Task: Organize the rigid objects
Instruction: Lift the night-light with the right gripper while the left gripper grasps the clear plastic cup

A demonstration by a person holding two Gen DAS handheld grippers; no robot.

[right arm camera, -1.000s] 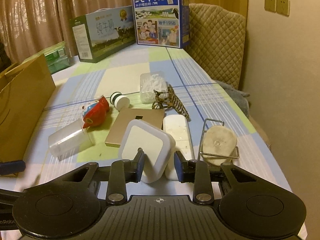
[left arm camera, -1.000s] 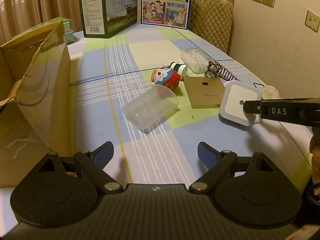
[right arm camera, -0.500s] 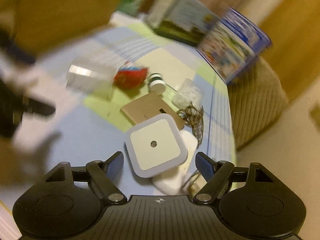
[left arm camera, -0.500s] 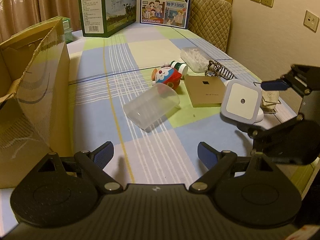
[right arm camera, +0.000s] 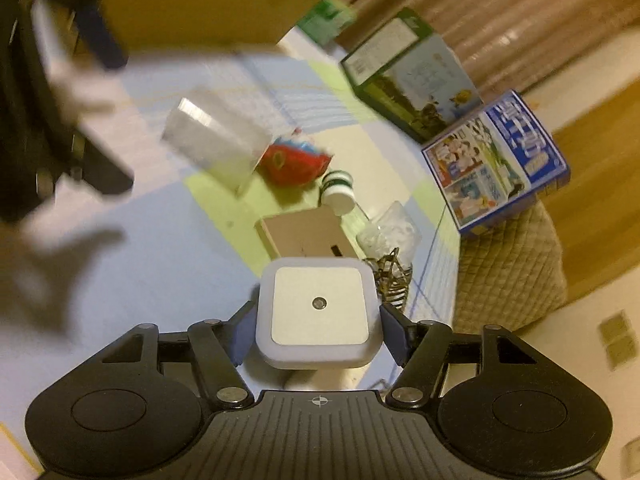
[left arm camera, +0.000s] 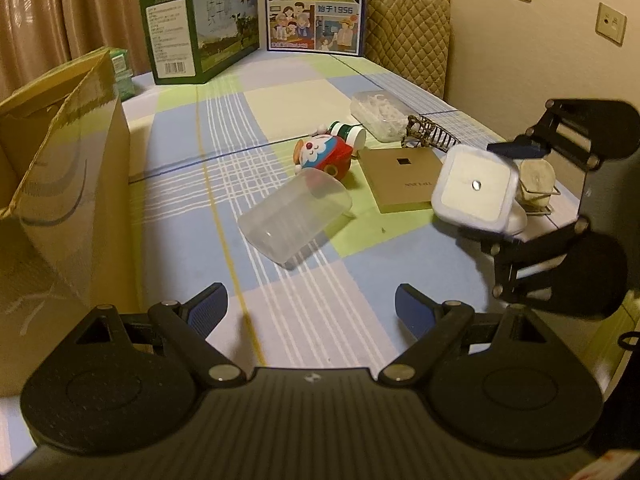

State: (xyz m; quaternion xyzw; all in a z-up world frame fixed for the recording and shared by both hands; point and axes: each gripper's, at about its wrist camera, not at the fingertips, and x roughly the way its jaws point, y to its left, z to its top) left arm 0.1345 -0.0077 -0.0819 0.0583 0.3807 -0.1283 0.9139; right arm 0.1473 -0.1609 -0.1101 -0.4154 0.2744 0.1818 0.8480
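The left gripper [left arm camera: 311, 306] hangs with jaws wide and nothing between them, over the checked tablecloth [left arm camera: 360, 280]. The right gripper [right arm camera: 316, 330] is rolled on its side, its jaws closing around the square white night light [right arm camera: 317, 312], its pads at the light's two sides. Beyond the night light lies a flat tan box [left arm camera: 404, 178]. Left of that box a clear plastic cup [left arm camera: 296, 218] lies on its side, touching a red toy [left arm camera: 322, 154].
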